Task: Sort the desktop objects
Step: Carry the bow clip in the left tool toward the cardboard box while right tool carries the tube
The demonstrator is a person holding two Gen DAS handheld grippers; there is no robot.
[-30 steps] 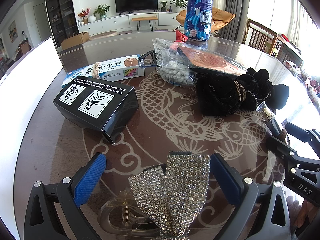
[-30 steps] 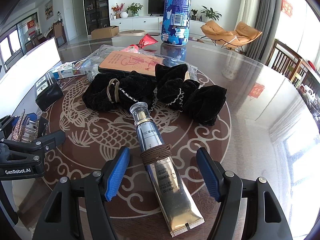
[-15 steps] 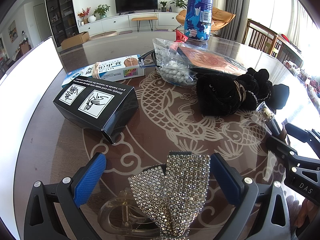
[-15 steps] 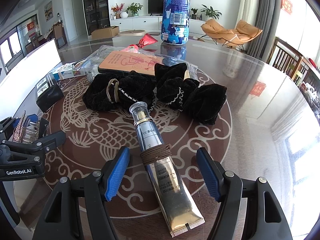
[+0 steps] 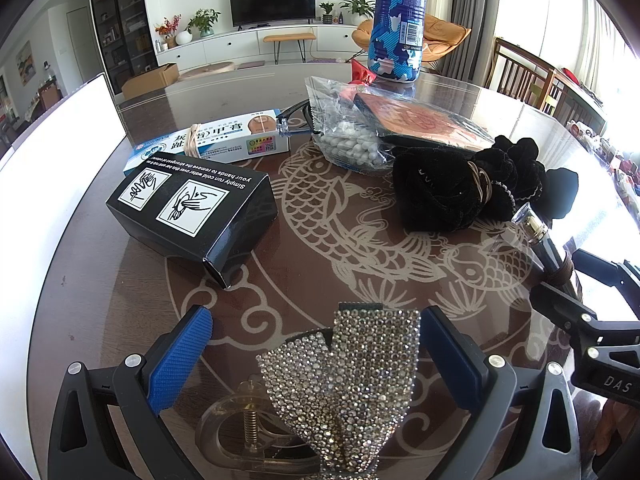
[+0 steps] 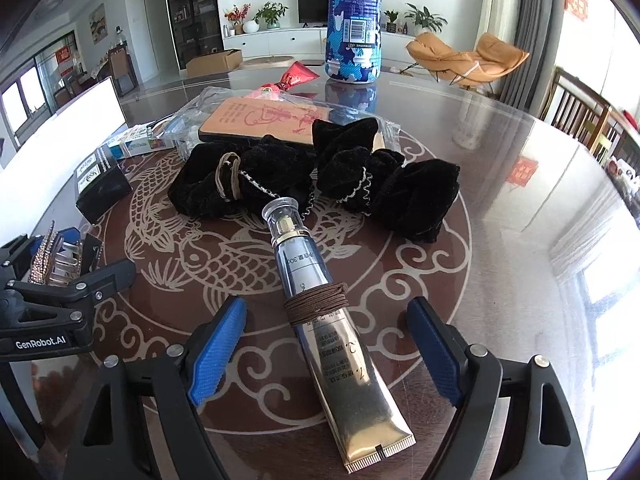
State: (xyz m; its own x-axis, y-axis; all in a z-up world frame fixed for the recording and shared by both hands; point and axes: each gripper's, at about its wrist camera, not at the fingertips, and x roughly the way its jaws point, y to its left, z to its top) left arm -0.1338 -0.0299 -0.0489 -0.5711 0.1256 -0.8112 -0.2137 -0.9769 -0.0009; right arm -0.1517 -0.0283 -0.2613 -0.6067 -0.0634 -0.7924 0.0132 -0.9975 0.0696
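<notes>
1. Right hand-held gripper [image 6: 324,344]: jaws are opening and stand wide. The cosmetic tube [image 6: 320,304] lies between the blue pads, and neither pad touches it; nothing is held.
2. Left hand-held gripper [image 5: 316,354]: jaws wide apart. A rhinestone hair clip [image 5: 352,384] lies between the pads; the right pad sits right at the clip's edge, the left pad is apart from it. Contact on the right cannot be confirmed, so no grip is recorded.
3. Governing relation: the tube rests flat on the tabletop [image 6: 500,208], directly ahead of the right gripper. Its long axis runs from the crimped gold end, nearest the gripper, away to the clear cap at the far end, slanting slightly leftward. That axis lies roughly along the gripper's pointing line, so the pads face the tube's two long sides. A brown elastic band [image 6: 316,304] is wound about its middle, just beyond the pad tips. The right hand is plainly the nearer one to the tube.
4. Containers: a clear plastic bag [image 5: 344,128] at the far side holds small white beads; a flat printed packet lies against it. The black velvet pouches [image 6: 280,176], tied shut, lie just beyond the tube's cap; their contents cannot be seen.
5. Judgement: either item could be taken by closing the jaws where they stand.
</notes>
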